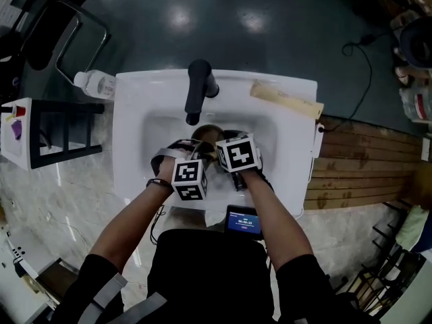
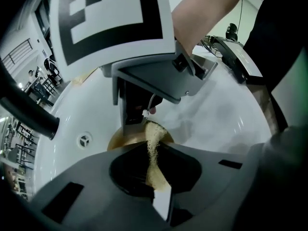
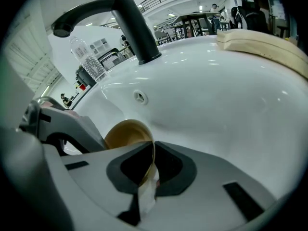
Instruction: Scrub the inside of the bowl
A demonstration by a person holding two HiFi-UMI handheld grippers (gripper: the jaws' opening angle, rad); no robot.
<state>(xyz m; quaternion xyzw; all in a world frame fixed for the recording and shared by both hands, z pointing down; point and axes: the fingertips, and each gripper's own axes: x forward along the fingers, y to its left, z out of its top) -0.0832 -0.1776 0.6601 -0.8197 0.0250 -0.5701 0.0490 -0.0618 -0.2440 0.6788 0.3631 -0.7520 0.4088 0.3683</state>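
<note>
Two hand-held grippers (image 2: 153, 142) (image 3: 154, 143) pinch one scrubber (image 2: 154, 174) and one bowl (image 3: 127, 131).

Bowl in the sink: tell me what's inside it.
The yellow pad in the left gripper reaches the mouth of the bowl. The inner wall that shows is bare, tan. The right gripper clamps the rim; the grippers cover the rest.

1. A round, golden-brown bowl (image 3: 127, 134) is tipped on its side low in the white sink (image 3: 216, 105), with its rim pinched by the right gripper (image 3: 147, 179).
2. A pale yellow, coarse fibrous scrubber (image 2: 153, 150) is clamped edge-on in the left gripper (image 2: 156, 186), its far end over the bowl.
</note>
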